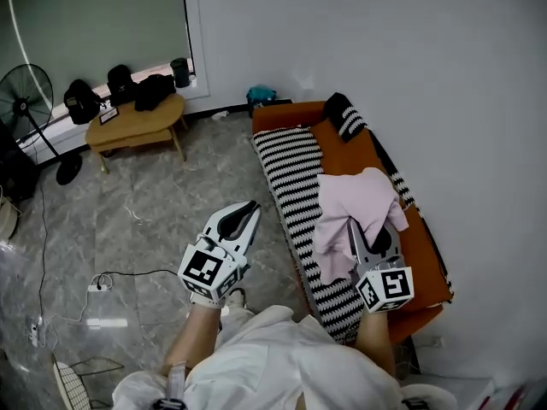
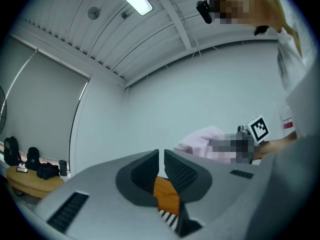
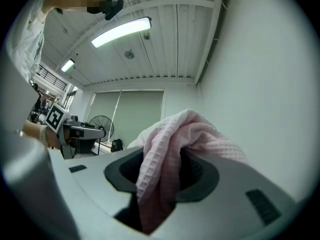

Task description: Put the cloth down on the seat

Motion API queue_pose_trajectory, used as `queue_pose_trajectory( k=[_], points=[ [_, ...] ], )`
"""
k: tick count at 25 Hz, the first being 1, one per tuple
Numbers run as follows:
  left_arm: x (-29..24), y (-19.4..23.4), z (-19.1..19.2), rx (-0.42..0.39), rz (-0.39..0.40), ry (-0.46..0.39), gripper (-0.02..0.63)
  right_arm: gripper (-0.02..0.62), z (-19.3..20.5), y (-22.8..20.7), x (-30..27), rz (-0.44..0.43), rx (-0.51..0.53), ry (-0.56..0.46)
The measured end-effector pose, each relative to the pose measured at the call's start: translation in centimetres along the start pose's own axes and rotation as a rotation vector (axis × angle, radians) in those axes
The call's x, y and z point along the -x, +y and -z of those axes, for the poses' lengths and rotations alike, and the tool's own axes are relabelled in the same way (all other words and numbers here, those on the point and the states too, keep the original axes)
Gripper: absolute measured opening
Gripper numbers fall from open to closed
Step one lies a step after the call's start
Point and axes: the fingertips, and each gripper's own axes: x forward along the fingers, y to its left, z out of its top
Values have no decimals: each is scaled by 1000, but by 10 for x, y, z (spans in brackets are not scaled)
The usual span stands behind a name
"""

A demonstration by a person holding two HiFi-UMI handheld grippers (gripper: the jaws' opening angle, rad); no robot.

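- The right gripper [image 1: 373, 239], at the lower right of the head view, is pinching the pink cloth [image 1: 355, 199]; its own view shows the waffle-weave fabric bunching between its jaws and spilling over them.
- The cloth is hanging over the orange seat [image 1: 342, 156], beside the black-and-white striped cover [image 1: 295, 165]; whether it is touching the seat cannot be told.
- The left gripper [image 1: 244, 212], at lower centre over the grey floor, is carrying nothing, its jaws pressing almost together with only a thin slit between them.
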Motion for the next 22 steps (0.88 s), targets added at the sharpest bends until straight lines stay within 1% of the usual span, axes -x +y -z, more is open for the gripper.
queue_pose_trajectory(
  k=[3,9,12,16,22],
  points=[
    [-6,25,5,6,-3,6,43,169,3,4,-24,-7,6,17],
    [-22,90,12,6,2,14,43,169,8,13,-86,-16,22,41],
    [-21,129,13,2,1,15,43,169,12,22,-113,-1,14,50],
    [-19,182,7,-25,-6,-2,43,169,19,35,-146,37,8,60],
    [-29,227,12,-20,23,5,43,170,33,46,-188,66,-3,82]
  ],
)
